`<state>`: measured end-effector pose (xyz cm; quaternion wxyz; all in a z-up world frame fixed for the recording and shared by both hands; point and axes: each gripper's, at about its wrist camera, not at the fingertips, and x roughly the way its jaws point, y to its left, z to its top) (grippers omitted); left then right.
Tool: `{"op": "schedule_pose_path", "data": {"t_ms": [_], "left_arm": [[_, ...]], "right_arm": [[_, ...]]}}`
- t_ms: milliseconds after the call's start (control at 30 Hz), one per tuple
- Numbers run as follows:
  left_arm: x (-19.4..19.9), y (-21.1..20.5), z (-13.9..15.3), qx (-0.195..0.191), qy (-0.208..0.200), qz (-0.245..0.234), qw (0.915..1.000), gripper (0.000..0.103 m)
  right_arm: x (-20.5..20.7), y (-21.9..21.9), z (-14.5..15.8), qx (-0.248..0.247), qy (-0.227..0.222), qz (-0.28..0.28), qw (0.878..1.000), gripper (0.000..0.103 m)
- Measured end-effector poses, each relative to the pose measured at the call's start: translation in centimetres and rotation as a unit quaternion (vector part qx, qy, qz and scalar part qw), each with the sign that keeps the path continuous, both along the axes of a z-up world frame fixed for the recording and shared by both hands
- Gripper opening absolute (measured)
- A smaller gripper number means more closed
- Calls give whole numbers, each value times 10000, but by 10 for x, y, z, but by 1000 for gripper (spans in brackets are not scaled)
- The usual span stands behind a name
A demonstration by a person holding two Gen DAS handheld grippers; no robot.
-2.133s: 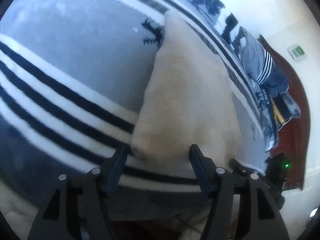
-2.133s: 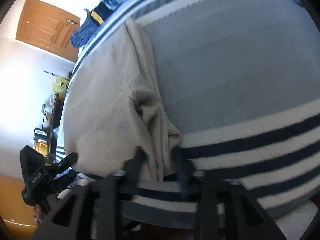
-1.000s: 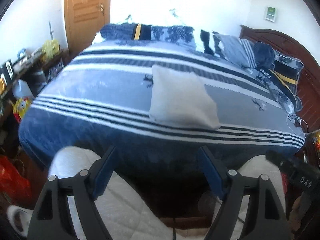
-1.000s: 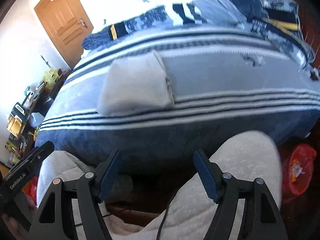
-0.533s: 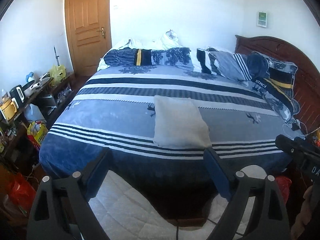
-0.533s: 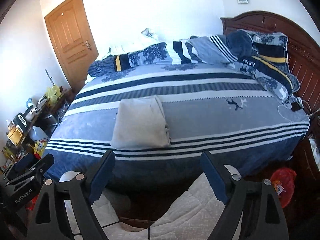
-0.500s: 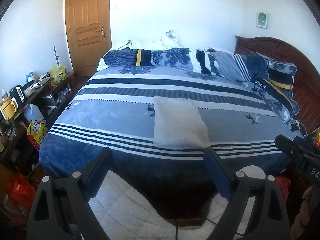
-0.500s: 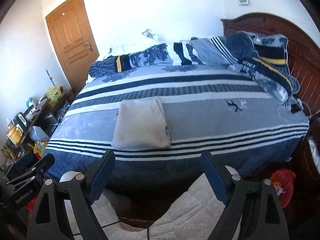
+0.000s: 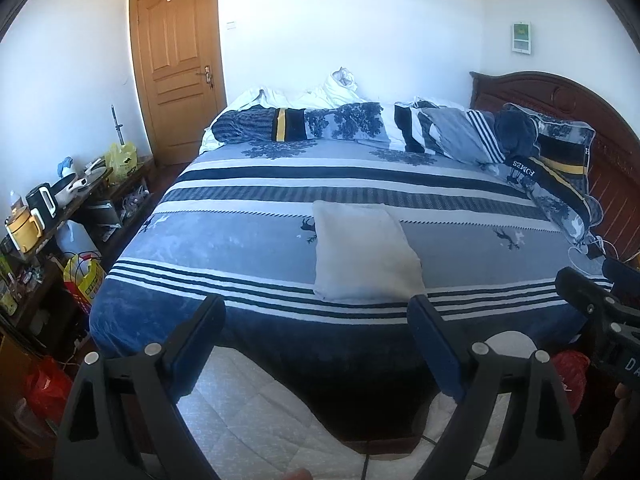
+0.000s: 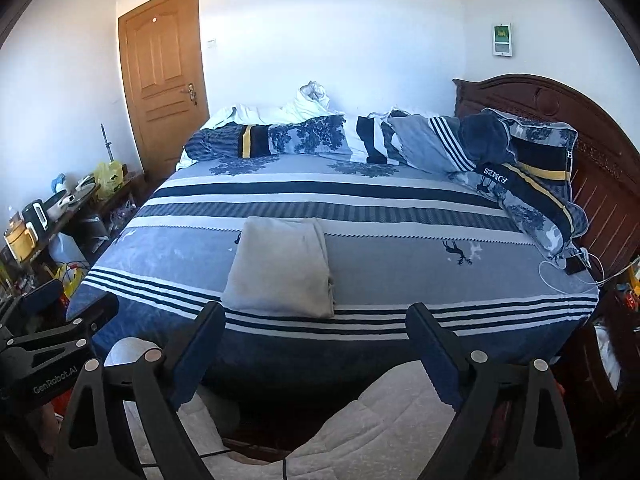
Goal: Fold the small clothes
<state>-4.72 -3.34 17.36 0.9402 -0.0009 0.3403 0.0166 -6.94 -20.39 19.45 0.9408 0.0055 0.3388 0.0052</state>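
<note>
A cream garment [image 9: 362, 254] lies folded into a flat rectangle on the blue striped bed [image 9: 200, 248], near its front edge. It also shows in the right wrist view [image 10: 282, 266]. My left gripper [image 9: 316, 320] is open and empty, held back from the bed above the person's lap. My right gripper [image 10: 314, 326] is open and empty too, also well short of the bed [image 10: 440, 276]. The right gripper's body shows at the right edge of the left wrist view [image 9: 600, 320]; the left gripper's body shows at the left edge of the right wrist view [image 10: 52, 344].
Pillows and bunched bedding [image 9: 400, 124] lie along the far side of the bed by a dark wooden headboard [image 9: 560, 96]. A cluttered shelf with appliances [image 9: 40, 204] stands on the left. A wooden door [image 9: 176, 80] is behind. A cable and phone [image 10: 572, 266] lie at the bed's right edge.
Both grippers let go of the folded garment and drew far back from the bed. Over the last half second they have barely moved.
</note>
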Motion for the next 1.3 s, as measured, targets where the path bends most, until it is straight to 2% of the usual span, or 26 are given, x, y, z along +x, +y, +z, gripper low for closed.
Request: {"op": "schedule_pose_path", "data": {"t_ms": [1300], "left_arm": [[3,-10,-5,41,93,-161,9998,92]], "right_arm": [[5,1,-8,-64,134,-39,9999,94]]}}
